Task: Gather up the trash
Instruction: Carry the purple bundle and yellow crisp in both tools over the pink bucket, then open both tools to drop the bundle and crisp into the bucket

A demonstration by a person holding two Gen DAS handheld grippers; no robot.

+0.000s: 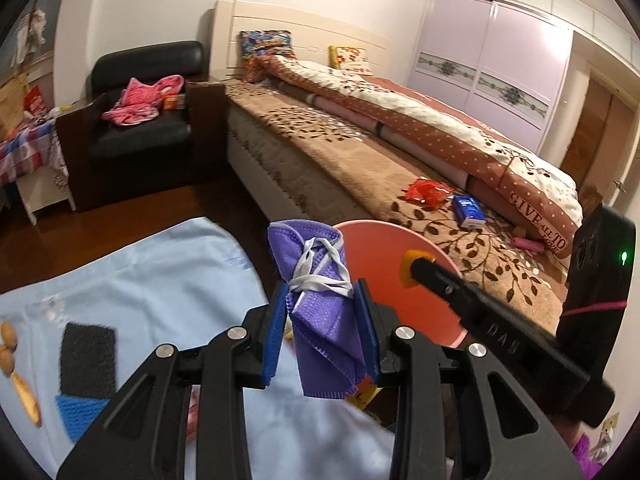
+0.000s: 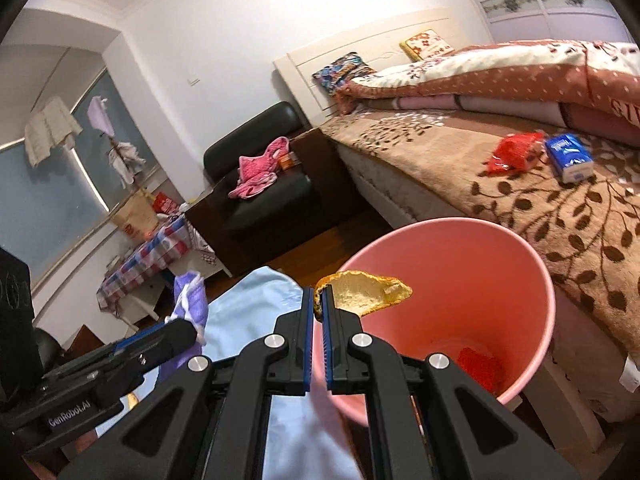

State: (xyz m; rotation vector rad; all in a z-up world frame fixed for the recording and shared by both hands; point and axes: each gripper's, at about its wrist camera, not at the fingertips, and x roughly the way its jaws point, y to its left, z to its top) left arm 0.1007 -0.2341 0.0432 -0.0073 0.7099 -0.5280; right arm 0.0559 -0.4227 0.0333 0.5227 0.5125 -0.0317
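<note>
Clamping a soft purple face mask (image 1: pixel 324 312) mid-fold, the left gripper (image 1: pixel 322 320) carries it beside the pink bin (image 2: pixel 460 280). Right gripper (image 2: pixel 318 312), jaws shut tight, pinches a light, brittle peel (image 2: pixel 368 294) by its edge over the bin's mouth; squeeze harder and it may crack.

The folded quilt (image 1: pixel 538 222) at the foot of the bed carries white capitals reading "GIVE ALL TO", with a smaller line beneath too small to read. In the right wrist view, the black body of the left tongs (image 2: pixel 68 414) bears the white label "GenRobot.AI". Print on the blue packet (image 2: pixel 570 156) stays illegible.
</note>
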